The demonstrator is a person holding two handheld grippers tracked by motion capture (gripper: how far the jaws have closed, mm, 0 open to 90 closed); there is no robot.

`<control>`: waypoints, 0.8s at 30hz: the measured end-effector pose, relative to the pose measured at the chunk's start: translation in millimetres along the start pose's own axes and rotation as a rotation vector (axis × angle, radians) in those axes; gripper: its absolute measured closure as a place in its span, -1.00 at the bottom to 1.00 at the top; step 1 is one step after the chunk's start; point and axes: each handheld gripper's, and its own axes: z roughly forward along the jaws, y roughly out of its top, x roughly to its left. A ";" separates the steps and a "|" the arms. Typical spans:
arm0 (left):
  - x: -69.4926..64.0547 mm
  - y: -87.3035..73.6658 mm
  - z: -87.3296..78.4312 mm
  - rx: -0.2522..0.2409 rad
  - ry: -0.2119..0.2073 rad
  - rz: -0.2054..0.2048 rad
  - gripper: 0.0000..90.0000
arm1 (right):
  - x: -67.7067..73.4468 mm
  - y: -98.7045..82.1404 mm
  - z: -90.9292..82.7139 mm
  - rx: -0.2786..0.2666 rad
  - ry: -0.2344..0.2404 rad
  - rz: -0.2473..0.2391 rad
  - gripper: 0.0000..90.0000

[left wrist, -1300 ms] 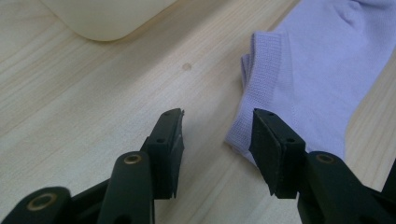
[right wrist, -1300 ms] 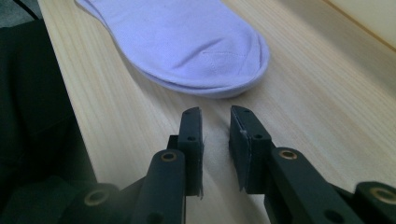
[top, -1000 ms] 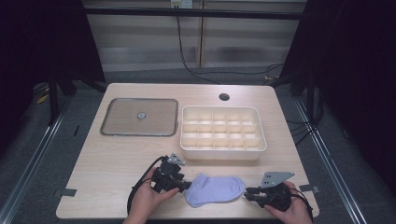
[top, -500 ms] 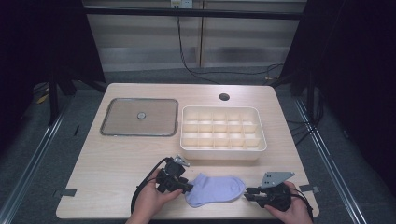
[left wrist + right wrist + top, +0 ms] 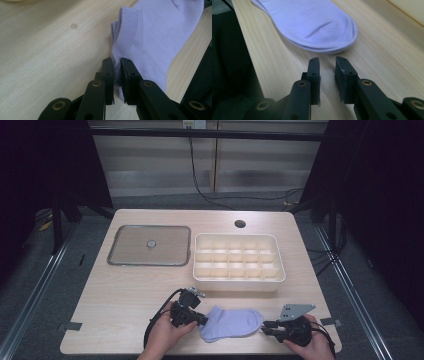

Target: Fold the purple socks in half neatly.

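While sock point(image 5: 160, 37) lies flat (cuff pinched).

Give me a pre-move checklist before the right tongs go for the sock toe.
1. Left tongs gripping the sock at the cuff edge: ok, jaws closed on the fabric in the left gripper view.
2. Right tongs open enough to take the toe: ok, a gap shows between the jaws.
3. Right tongs clear of the sock: ok, tips sit just short of the toe, not touching.
4. Sock lying flat on the table: ok, though the cuff looks bunched at the left tongs.
5. Both layers of the cuff caught: cannot tell.
6. Divided tray out of the way: ok, apart from the sock.
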 end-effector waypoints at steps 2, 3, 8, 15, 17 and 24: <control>1.8 -0.2 -0.4 0.004 -0.005 -0.003 0.81 | -0.1 0.0 0.0 0.000 0.000 -0.002 0.64; 2.2 0.1 -0.6 0.009 -0.011 -0.006 0.81 | 0.0 0.1 -0.4 0.003 -0.002 0.000 0.64; 3.2 0.8 -2.0 0.009 -0.040 -0.028 0.81 | -1.3 -0.5 -0.3 -0.003 0.003 -0.005 0.64; 6.3 2.2 -9.7 -0.011 -0.089 -0.054 0.81 | -1.2 0.0 -0.4 0.002 0.004 -0.005 0.66; 6.5 2.5 -11.1 -0.012 -0.092 -0.058 0.81 | -1.6 -0.2 -0.4 0.000 0.004 -0.007 0.66; 5.2 4.6 -14.7 -0.018 -0.112 -0.058 0.81 | -2.3 -0.5 -0.3 -0.004 0.001 -0.006 0.71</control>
